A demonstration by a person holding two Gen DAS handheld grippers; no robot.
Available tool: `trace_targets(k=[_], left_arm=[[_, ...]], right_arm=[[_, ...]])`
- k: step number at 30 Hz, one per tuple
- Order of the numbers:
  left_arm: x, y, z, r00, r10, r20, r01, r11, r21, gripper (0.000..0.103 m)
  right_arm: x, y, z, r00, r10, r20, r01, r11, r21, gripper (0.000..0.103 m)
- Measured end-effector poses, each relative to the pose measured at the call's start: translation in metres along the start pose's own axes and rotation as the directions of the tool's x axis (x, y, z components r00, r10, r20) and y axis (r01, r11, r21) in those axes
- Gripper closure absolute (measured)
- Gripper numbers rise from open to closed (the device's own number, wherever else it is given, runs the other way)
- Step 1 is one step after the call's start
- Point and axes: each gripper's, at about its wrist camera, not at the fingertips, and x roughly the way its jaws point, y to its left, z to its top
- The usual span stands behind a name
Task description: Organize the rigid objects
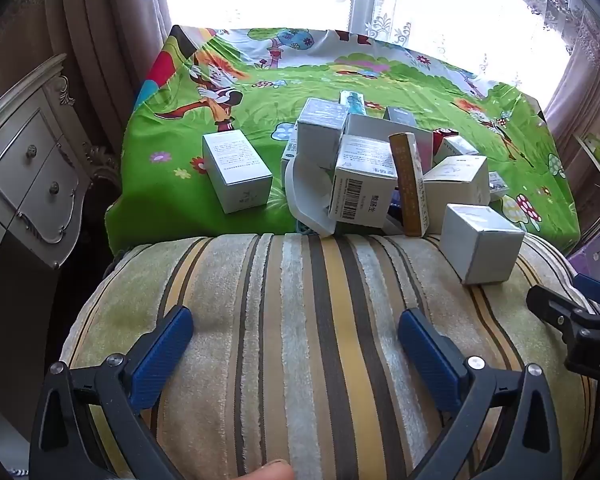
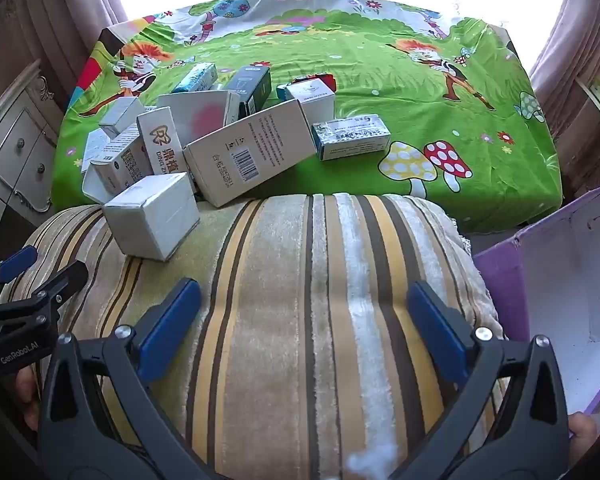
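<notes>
A heap of small cardboard boxes (image 1: 364, 176) lies on a table under a green cartoon cloth (image 1: 180, 200). One white box (image 1: 236, 170) lies apart to the left. A white cube box (image 1: 480, 242) rests on the striped cushion (image 1: 300, 320), seen also in the right wrist view as the cube box (image 2: 152, 216). A long white barcode box (image 2: 248, 152) leans on the heap, and a green-and-white box (image 2: 350, 136) lies to its right. My left gripper (image 1: 296, 344) and right gripper (image 2: 304, 320) both stand open over the cushion, holding nothing.
A purple-edged open box (image 2: 560, 292) stands at the right of the cushion. A pale carved drawer cabinet (image 1: 28, 176) is at the left. Curtains and a bright window lie behind the table. The right part of the cloth (image 2: 460, 120) bears no boxes.
</notes>
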Motion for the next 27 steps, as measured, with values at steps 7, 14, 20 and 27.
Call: trace_targets(k=[7,14,20,27], left_arm=[[-0.0002,0.0015,-0.0004,1.000,-0.003,-0.002,0.003,1.000,-0.004,0.000],[0.0040,0.0024,-0.0031,1.000,-0.001,-0.007,0.001,1.000,-0.004,0.000],[0.0038,0.0021,0.0001,1.000,0.001,-0.020,-0.001,1.000,-0.007,0.000],[0.0046,-0.0003,0.0013,1.000,0.009,-0.028,-0.010,1.000,-0.005,0.000]], right_arm=[[-0.0045,-0.0005,-0.0043,1.000,-0.006,0.003,0.006,1.000,-0.001,0.000],[0.0017,0.0001,-0.0001,1.000,0.002,-0.011,-0.002,1.000,-0.001,0.000],[0.0010,-0.0017,0.0014,1.000,0.005,-0.012,-0.005,1.000,0.001,0.000],[0.0009,-0.0023,0.0010,1.000,0.003,-0.011,-0.003,1.000,0.003,0.000]])
